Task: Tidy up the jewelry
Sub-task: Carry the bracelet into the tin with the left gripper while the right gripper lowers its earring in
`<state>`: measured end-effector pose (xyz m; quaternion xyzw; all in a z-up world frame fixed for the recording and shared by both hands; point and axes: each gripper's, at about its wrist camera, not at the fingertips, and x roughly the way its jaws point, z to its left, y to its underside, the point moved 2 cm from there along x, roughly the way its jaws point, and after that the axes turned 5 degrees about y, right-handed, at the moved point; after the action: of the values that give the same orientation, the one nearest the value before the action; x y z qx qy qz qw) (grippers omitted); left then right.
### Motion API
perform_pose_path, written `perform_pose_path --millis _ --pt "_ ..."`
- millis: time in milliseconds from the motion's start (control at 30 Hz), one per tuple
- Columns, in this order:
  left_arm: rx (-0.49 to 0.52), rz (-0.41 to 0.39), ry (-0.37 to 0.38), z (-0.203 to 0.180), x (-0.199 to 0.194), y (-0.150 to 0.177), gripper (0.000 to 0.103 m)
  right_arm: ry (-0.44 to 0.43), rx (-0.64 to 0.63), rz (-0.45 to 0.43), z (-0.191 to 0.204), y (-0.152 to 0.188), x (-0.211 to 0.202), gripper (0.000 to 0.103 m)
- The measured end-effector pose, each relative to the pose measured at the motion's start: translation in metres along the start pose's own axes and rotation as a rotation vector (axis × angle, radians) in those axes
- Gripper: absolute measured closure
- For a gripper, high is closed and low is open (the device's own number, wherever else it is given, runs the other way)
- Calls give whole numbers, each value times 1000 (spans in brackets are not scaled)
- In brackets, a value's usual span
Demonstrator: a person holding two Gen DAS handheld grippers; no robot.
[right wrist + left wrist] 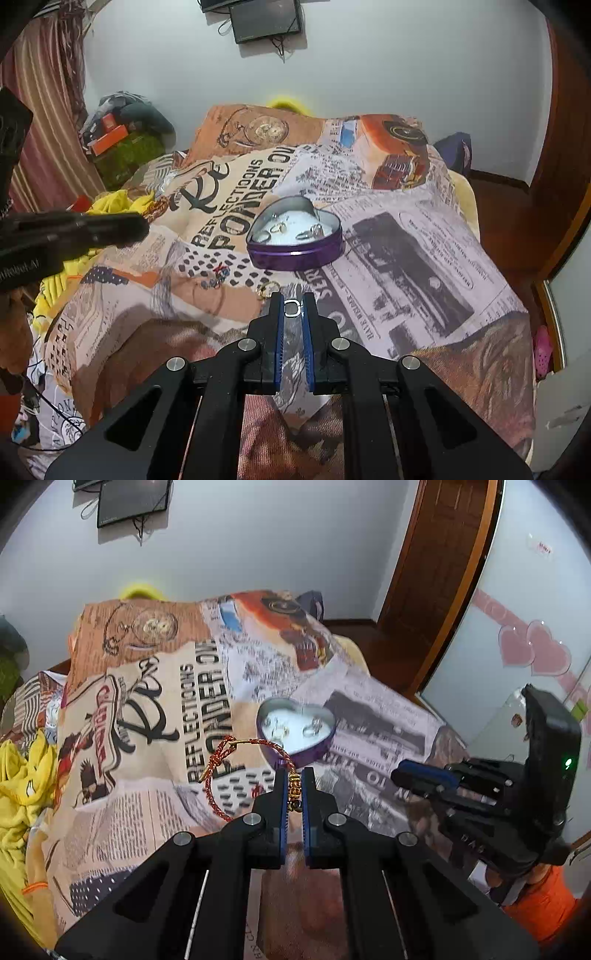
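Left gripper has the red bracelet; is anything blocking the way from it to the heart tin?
Nothing visible does. The left gripper holds the red bracelet by its gold beads, just short of the open heart tin. Only printed bedspread lies between. The right gripper, shut on a silver ring, sits off to the side.

Heart tin (295,251) sits mid-bedspread (424,258) w/ rings (295,230) in it, loose jewelry (221,277) on spread near tin's left-front, yellow cloth (110,201) far left.
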<state>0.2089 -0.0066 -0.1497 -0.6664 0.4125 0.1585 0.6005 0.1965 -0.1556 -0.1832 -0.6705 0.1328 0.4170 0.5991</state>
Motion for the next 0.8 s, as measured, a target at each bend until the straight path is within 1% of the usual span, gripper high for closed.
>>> perform_pose_path --millis 133,267,400,800 --pt "1 -27 3 -1 -1 -11 98 6 -8 -15 0 -8 1 95" --pt "4 -35 2 -1 5 -19 98 4 -5 -37 -2 -18 1 95" --pt "-4 -43 20 -1 13 -25 98 -1 -1 -49 -4 -24 3 95" --pt "18 -16 48 -1 52 -41 98 8 10 -61 -16 -39 16 95"
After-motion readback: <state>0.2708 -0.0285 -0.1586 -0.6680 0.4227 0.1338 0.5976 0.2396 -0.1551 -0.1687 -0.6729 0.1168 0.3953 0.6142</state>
